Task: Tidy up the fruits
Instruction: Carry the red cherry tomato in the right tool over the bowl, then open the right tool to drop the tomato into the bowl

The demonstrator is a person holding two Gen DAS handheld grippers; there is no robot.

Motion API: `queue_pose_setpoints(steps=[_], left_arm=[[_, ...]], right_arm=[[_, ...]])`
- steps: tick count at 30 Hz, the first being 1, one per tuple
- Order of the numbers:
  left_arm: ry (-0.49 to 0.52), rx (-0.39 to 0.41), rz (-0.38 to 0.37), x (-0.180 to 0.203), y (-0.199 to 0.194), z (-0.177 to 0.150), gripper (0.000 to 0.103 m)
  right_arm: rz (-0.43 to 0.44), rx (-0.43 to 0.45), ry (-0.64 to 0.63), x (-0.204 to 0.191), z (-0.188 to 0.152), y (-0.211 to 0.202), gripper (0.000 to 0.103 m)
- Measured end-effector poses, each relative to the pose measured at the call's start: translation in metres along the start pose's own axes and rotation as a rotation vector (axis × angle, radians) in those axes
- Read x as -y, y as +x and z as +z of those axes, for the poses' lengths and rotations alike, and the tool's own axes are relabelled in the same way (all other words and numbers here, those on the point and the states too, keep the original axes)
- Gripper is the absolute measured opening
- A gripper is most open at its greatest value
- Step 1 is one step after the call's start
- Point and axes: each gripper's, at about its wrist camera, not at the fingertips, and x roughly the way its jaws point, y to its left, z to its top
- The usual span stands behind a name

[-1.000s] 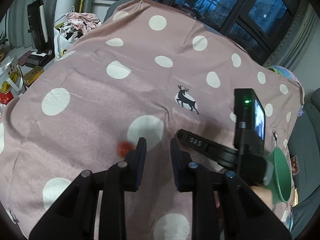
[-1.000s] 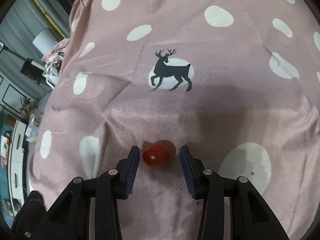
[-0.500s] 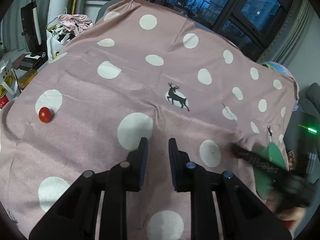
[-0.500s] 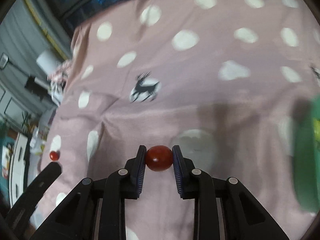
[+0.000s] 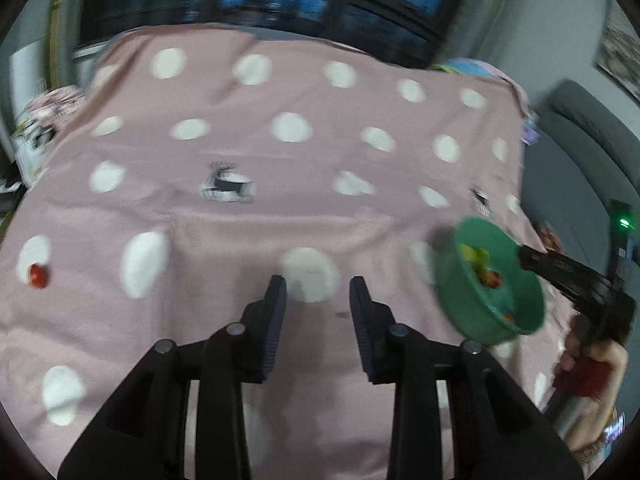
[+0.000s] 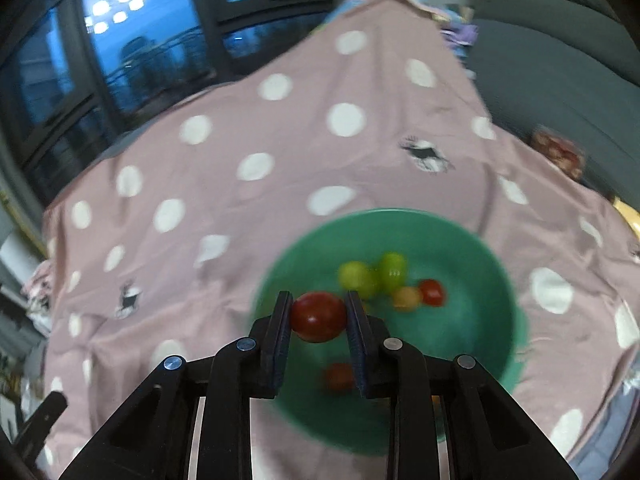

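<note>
The cherry tomato (image 6: 318, 317) pinched by the right gripper (image 6: 318, 320) should be released low inside the green bowl (image 6: 492, 276), while the left gripper (image 5: 316, 304) is opening with nothing between its jaws

place: home, probably a living room | cues: pink polka-dot cloth with deer print (image 5: 320, 208) over the table; grey sofa (image 5: 592, 152); tall dark windows (image 6: 132, 48); blurred laundry heap (image 5: 52, 108)

We see a pink cloth (image 5: 320, 208) with white dots and black deer prints, a green bowl (image 6: 472, 344) of red, yellow-green and orange fruits, a red tomato (image 6: 319, 317) between dark blue pads (image 6: 282, 332), and another red tomato (image 5: 38, 276).
</note>
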Motion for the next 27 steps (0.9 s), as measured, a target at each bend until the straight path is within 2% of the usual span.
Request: queue_pose_setpoints(steps=[4,8,13,15,16,17,19,27], left_arm=[[0.087,-0.023,-0.037,0.046,0.018,0.001,0.041],[0.128,-0.035,-0.069,0.084,0.036,0.003,0.064],[0.178,-0.05,-0.105,0.12,0.054,0.008,0.075],[0.192,-0.053,-0.107,0.133,0.059,0.009,0.082],[0.198,-0.057,-0.111,0.137,0.061,0.009,0.084],[0.203,-0.057,-0.123,0.142,0.063,0.009,0.086],[0.21,-0.057,-0.14,0.147,0.064,0.008,0.087],[0.272,-0.064,-0.138,0.165,0.071,0.0,0.088]], right_arm=[[-0.008,-0.017,0.063,0.03,0.002,0.004,0.028],[-0.009,-0.034,0.106,0.049,0.0,0.005,0.028],[0.052,-0.039,0.117,0.06,-0.002,0.005,0.028],[0.057,-0.049,0.115,0.061,-0.002,0.004,0.031],[0.057,-0.049,0.108,0.062,-0.002,0.003,0.038],[0.054,-0.046,0.104,0.063,-0.001,0.003,0.046],[0.047,-0.027,0.099,0.065,-0.001,0.0,0.053],[0.035,-0.01,0.133,0.083,0.002,-0.006,0.053]])
